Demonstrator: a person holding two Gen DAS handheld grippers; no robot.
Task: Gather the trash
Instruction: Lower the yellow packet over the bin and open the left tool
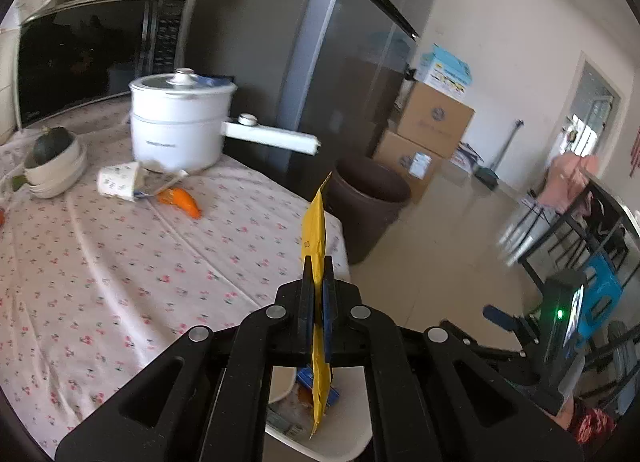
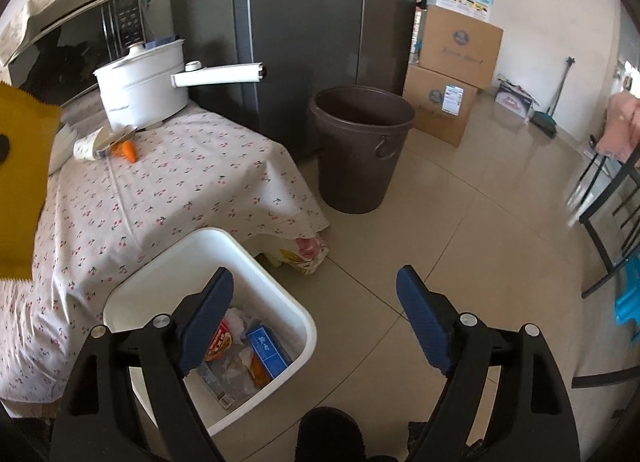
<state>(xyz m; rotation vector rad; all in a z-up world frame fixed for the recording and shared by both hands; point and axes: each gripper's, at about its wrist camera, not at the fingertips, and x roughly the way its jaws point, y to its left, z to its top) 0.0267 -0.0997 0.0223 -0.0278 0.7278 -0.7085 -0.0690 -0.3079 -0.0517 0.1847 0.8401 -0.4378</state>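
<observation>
Left wrist view shows the left gripper [image 1: 317, 274] clamped on a flat yellow paper packet [image 1: 314, 230] held edge-on above the white plastic bin [image 2: 280, 294] beside the tablecloth's corner, while the right gripper [image 2: 314, 294] hangs spread wide.

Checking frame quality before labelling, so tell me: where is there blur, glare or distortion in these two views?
Left wrist view: fisheye bends the fridge; motion smear on the chair at right; the yellow wrapper in the left gripper stays fairly sharp. Right wrist view: window glare on the floor tiles; blurred chair; sharp white bin and brown bucket.
</observation>
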